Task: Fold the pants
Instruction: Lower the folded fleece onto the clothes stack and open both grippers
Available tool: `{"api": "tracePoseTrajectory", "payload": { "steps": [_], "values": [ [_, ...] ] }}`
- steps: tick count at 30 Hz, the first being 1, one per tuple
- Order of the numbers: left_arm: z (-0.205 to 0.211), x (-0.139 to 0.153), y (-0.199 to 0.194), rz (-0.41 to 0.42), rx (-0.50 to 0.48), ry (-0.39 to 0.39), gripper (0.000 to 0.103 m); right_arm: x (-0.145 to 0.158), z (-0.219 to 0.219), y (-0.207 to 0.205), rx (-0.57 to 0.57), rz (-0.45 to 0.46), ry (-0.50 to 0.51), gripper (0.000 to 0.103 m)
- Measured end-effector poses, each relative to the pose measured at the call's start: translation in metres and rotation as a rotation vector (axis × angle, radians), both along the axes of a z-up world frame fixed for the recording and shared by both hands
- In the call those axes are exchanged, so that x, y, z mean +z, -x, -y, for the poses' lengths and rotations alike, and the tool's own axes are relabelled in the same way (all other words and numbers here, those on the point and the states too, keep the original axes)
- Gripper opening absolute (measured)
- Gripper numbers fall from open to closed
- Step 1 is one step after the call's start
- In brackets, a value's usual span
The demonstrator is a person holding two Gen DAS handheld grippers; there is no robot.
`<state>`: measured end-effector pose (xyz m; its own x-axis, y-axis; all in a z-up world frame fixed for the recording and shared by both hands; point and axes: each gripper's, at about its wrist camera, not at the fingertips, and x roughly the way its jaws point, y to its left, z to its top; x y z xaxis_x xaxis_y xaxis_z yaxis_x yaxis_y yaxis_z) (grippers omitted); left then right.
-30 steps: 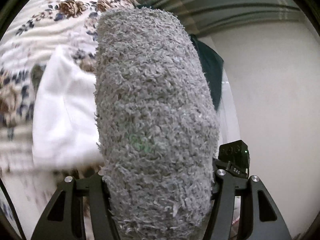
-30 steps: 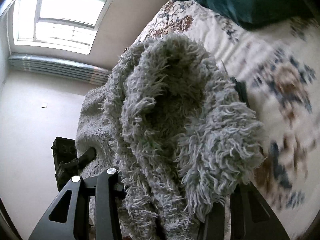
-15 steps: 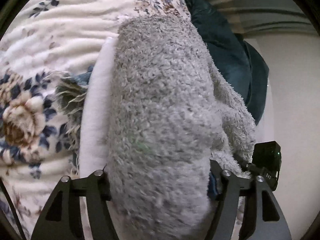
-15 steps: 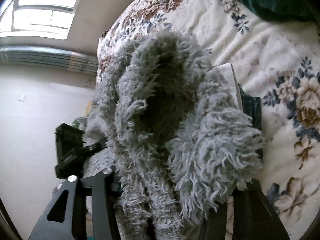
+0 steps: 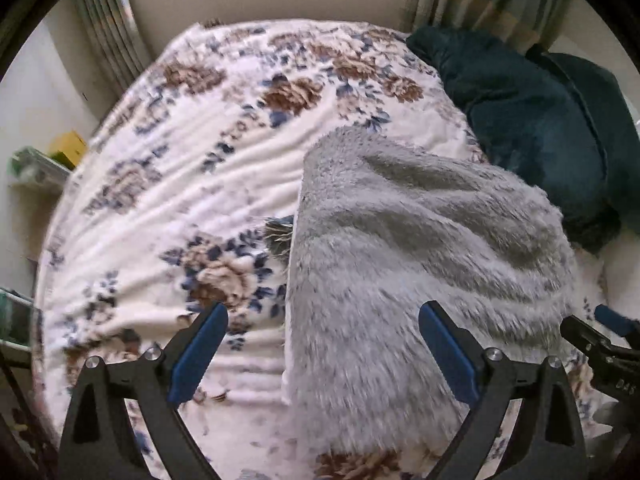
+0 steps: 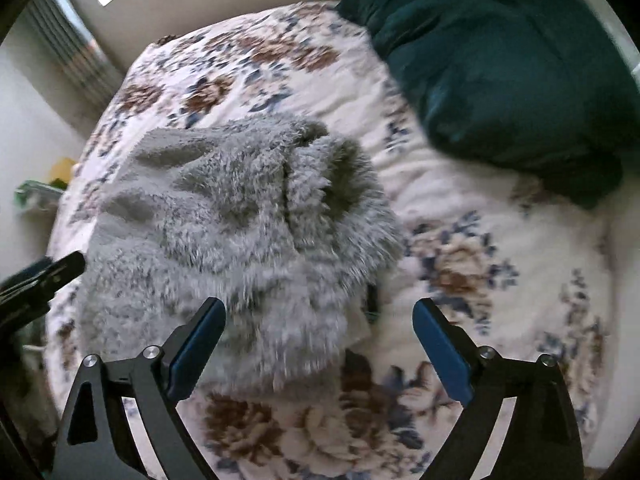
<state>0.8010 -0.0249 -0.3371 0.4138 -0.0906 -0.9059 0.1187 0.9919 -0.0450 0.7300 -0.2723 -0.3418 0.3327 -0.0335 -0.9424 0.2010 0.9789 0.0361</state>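
The fluffy grey pants (image 5: 420, 264) lie in a folded bundle on the floral bedspread (image 5: 192, 168); they also show in the right wrist view (image 6: 248, 232). A white edge and a dark fringed bit (image 5: 280, 236) stick out from under the bundle. My left gripper (image 5: 320, 352) is open and empty, hovering over the bundle's left edge. My right gripper (image 6: 318, 344) is open and empty, above the bundle's near right corner. Each gripper's tip shows at the edge of the other's view, the right one (image 5: 604, 344) and the left one (image 6: 44, 276).
A dark teal duvet (image 5: 540, 120) is heaped at the far right of the bed, also in the right wrist view (image 6: 512, 80). Curtains (image 5: 104, 24) and a wall lie behind the bed. A yellow box (image 5: 66, 146) sits on a shelf at left.
Both grippers held the grey pants in the air over the bed. They have let go and opened, and the pants now lie on the bedspread.
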Motion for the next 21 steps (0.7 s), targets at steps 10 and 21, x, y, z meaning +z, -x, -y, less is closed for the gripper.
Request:
{"api": "tracePoseTrajectory", "payload": {
  "steps": [10,21],
  "values": [
    [0.013,0.036,0.05,0.062,-0.031,-0.062,0.098,0.063,-0.029,0.048,-0.028,0.066,0.102,0.097],
    [-0.001,0.113,0.134,0.147,-0.047,-0.031,0.098,0.163,-0.06,0.14,-0.055,0.178,0.125,0.097]
  ]
}}
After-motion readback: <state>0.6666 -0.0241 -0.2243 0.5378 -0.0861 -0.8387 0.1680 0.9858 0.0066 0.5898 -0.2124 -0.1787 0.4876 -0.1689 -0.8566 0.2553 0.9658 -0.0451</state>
